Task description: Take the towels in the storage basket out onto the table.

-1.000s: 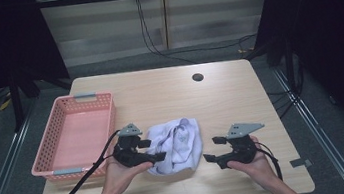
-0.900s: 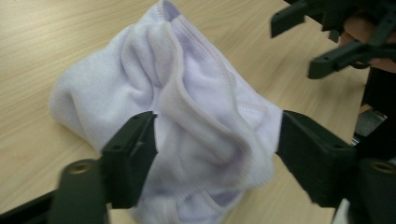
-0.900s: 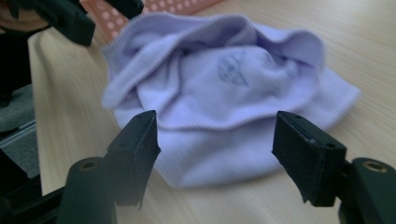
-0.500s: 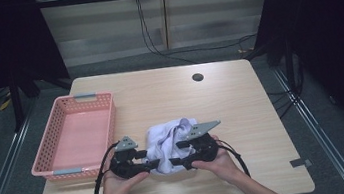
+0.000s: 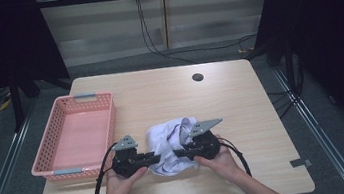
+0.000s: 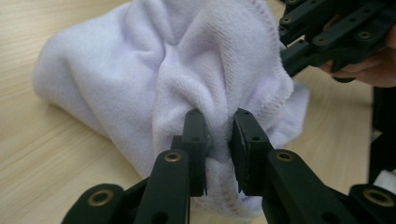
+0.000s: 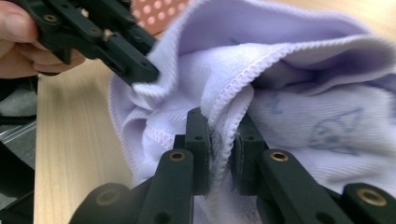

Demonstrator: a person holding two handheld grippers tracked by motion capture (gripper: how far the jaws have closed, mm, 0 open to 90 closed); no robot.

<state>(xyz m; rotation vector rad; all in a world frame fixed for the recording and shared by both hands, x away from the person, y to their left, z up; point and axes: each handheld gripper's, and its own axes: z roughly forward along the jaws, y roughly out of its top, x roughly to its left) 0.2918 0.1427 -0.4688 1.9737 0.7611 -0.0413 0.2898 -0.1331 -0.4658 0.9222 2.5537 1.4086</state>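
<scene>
- While the white towel (image 5: pixel 171 145) lay crumpled on the tabletop (image 5: pixel 241 103) (beside a pink basket (image 5: pixel 77 137)), its folds were pinched.
- Left gripper (image 6: pixel 218 133): jaws just closed onto cloth.
- Right gripper (image 7: pixel 220 135): likewise clamped.

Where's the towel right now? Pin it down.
In the high view the white towel lies bunched at the table's near edge, right of the pink basket, pinched between the left gripper and right gripper.
</scene>
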